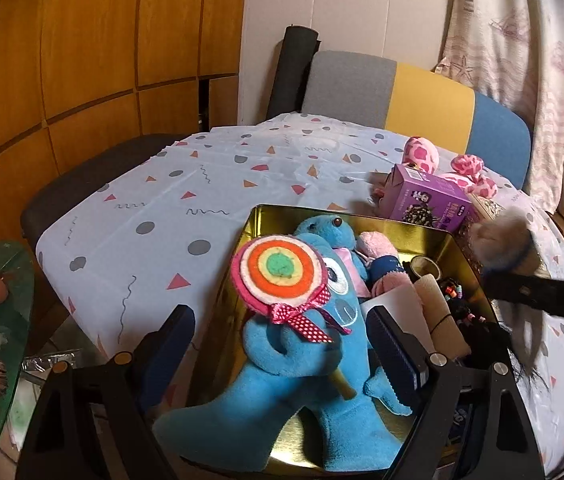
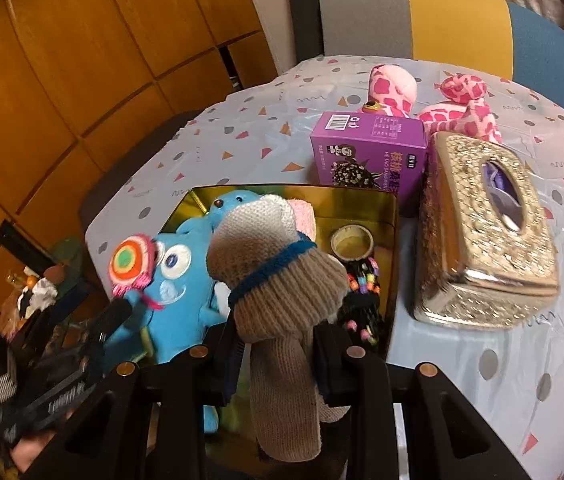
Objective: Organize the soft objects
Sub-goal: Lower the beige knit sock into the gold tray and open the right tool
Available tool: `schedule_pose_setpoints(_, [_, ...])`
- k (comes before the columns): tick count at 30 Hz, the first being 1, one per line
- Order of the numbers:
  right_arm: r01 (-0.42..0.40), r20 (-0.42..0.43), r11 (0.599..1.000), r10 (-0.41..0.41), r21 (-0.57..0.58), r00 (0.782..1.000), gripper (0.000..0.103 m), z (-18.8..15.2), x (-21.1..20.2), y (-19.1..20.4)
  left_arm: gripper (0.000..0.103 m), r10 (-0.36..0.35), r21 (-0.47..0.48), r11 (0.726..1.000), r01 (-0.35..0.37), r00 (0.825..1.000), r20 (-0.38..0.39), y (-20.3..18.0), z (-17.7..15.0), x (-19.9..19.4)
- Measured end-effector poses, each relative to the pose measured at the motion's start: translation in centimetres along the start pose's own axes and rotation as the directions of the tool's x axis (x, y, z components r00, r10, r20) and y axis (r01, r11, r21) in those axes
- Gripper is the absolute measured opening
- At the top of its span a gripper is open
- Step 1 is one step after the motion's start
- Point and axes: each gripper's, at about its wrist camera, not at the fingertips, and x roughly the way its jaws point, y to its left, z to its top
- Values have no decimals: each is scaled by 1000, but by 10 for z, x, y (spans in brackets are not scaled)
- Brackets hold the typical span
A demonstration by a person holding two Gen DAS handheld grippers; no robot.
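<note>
Right tool (image 2: 278, 354): nearest the right wrist view; its jaws are clenched on a knitted beige sock toy (image 2: 278, 280) with a blue band, which rises between the pads and hangs over the gold tin.
Left tool (image 1: 282, 344): jaws released and wide; the blue plush toy lies between them, but neither pad presses on it.
Blue plush toy (image 1: 309, 360): lies lengthwise in the gold tin, its embroidered eyes facing up, with a felt lollipop (image 1: 280, 270) tied with a pink dotted bow in front of its face.
Gold tin (image 1: 433, 236): an open metal box on the bench, at the near edge; it also holds a small blue bear (image 1: 327, 228), a pink soft piece (image 1: 377, 246), a roll of tape (image 2: 351, 244) and black hair ties with coloured beads (image 2: 361, 284).
Sock toy from the left view: blurred, over the tin's right rim.
Purple carton (image 2: 367, 152): stands upright just behind the tin.
Gold tissue box (image 2: 485, 232): lies to the right of the tin, touching or almost touching the carton; I cannot tell which.
Pink spotted plush toy (image 2: 391, 88): behind the carton, near the bench's far edge.
Bench (image 1: 170, 200): covered with a pale cloth printed with dots and triangles.
Chair (image 1: 421, 100): grey, yellow and blue back, beyond the bench.
</note>
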Motion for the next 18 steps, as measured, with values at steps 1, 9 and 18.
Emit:
schedule_pose_setpoints(1, [-3, -4, 1000, 3, 9, 1000, 29, 2, 5, -1, 88, -3, 2, 1000, 3, 1000, -2, -1, -1, 0])
schedule_pose_setpoints(9, [40, -90, 999, -41, -14, 995, 29, 6, 54, 3, 88, -12, 3, 1000, 12, 1000, -16, 0, -4, 4])
schedule_pose_setpoints(18, [55, -141, 998, -59, -34, 988, 31, -3, 84, -3, 88, -16, 3, 1000, 16, 1000, -27, -1, -6, 6])
